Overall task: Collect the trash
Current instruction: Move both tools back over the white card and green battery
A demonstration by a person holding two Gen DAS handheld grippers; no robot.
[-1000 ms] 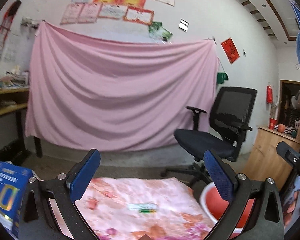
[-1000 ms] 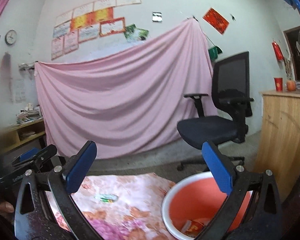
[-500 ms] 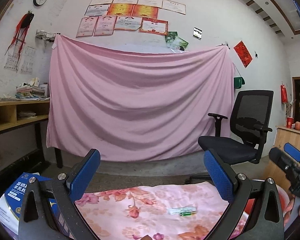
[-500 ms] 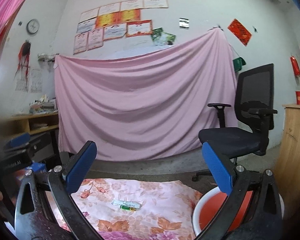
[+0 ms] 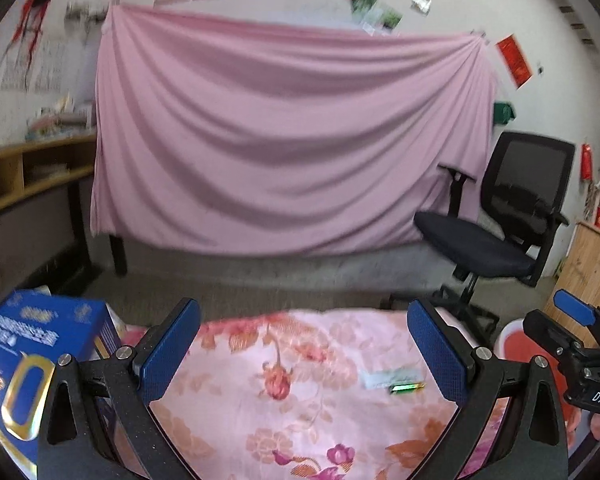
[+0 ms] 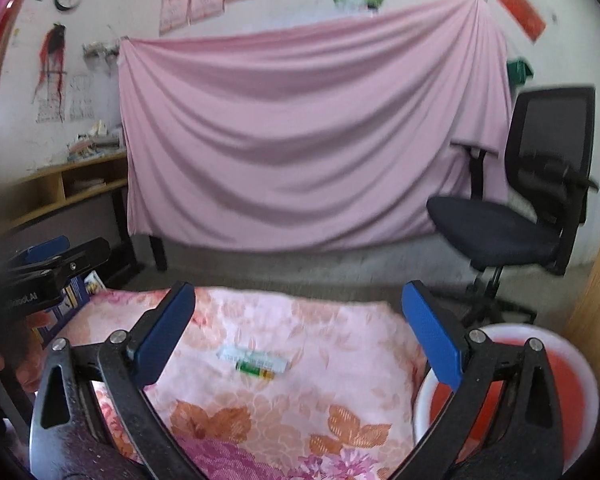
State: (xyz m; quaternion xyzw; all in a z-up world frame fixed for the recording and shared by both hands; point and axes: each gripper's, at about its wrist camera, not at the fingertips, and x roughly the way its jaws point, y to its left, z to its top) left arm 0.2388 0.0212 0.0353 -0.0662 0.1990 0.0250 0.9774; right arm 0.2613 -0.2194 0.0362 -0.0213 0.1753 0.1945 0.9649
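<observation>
My left hand-held gripper (image 5: 304, 356) and right hand-held gripper (image 6: 298, 338) hover spread wide and empty over the floral-clothed surface (image 6: 284, 408). A white-and-green wrapper (image 6: 256, 363) lies flat on the cloth, between my right fingers in that view. The red basin (image 6: 572, 396) sits just beside the surface's right edge.

Pink floral cloth (image 6: 284, 400), red basin (image 6: 572, 392)

Red basin (image 6: 580, 392) half behind gripper frame; blue box (image 5: 24, 360) cut by edge, print blurred
</observation>
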